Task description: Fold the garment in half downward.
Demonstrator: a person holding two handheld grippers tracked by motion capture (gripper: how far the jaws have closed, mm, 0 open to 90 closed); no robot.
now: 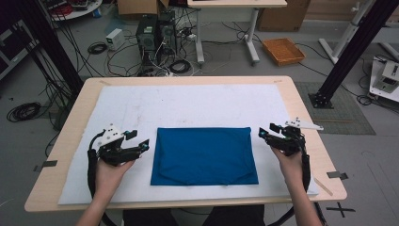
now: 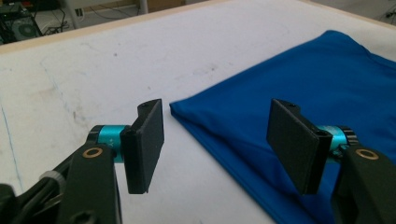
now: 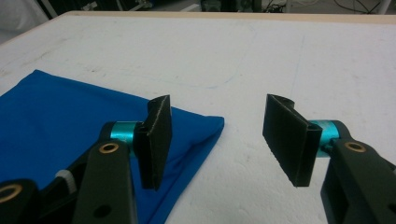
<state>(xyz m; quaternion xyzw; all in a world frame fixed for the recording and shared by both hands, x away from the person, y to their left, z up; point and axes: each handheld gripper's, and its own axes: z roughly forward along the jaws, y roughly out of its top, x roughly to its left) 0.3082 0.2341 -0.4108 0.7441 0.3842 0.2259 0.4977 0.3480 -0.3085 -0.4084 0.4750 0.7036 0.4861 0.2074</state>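
Folded blue fabric rectangle (image 1: 204,156) flat on white padded surface (image 1: 188,103), left gripper (image 1: 139,141) and right gripper (image 1: 266,133) flanking it, fingers wide, holding nothing

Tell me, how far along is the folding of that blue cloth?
The blue cloth already lies as a neat folded rectangle on the white mat. Nothing is in hand: the left gripper and right gripper flank it with open, empty jaws. Perhaps another fold is left, perhaps nothing.

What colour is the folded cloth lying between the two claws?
Solid blue, no pattern. The folded cloth shows best in the high view.
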